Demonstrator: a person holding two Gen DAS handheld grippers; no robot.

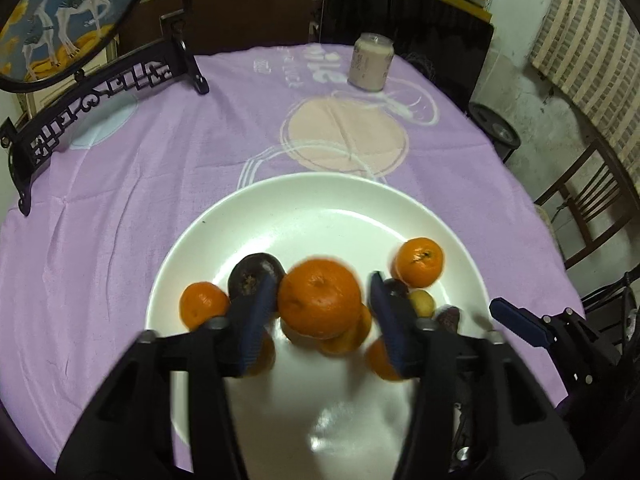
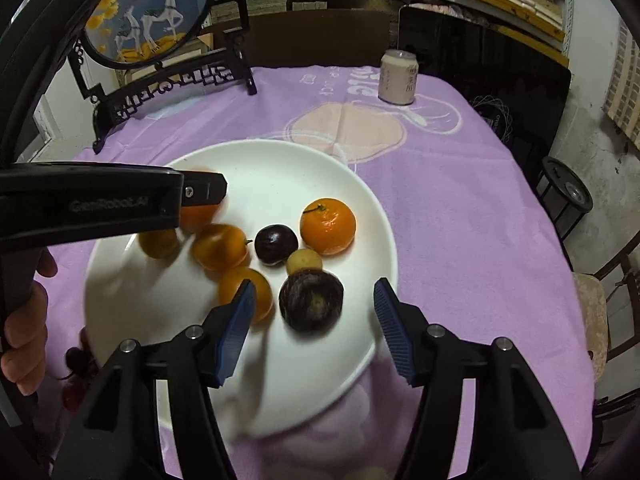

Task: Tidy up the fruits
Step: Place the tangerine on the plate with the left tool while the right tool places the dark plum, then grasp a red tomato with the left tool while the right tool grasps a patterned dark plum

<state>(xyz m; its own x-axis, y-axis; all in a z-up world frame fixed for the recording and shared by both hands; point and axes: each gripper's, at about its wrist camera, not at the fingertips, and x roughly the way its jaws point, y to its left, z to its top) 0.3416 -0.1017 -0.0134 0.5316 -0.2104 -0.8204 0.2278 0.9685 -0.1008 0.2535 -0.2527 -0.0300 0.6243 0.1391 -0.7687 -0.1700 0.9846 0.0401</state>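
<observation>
Left tongs: the left tongs (image 1: 324,300) hang over the round white ceramic plate (image 1: 320,200), blue-padded fingers (image 1: 256,320) either side of a large orange mandarin (image 1: 319,298). The left pad meets the fruit; a thin gap shows at the right pad, so a firm clamp cannot be told. The fruit is blurred.

Right tongs: the right tongs (image 2: 314,320) stand spread wide at the lower centre of the right wrist view, nothing between the pads, over the plate's near rim (image 2: 360,184).

Fruit on the plate: in the right wrist view a stemmed orange mandarin (image 2: 328,226) lies right of centre, a dark purple plum (image 2: 276,246) just left of it, and a small pale yellow round fruit (image 2: 304,262) below them. A dark brown wrinkled round fruit (image 2: 311,300) sits nearest the right tongs. Two amber-orange fruits (image 2: 220,246) lie to the left, one partly behind the left pad.

Other tool: the black body of the left tool (image 2: 88,204) crosses the left of that view, gripped by a bare hand (image 2: 24,320).

Worktop: a lilac printed cloth (image 1: 120,200) covers the worktop. A pale drinks can (image 1: 370,62) stands upright at the upper centre, well apart from the plate. A round painted screen on a black carved stand (image 1: 60,20) fills the upper left.
</observation>
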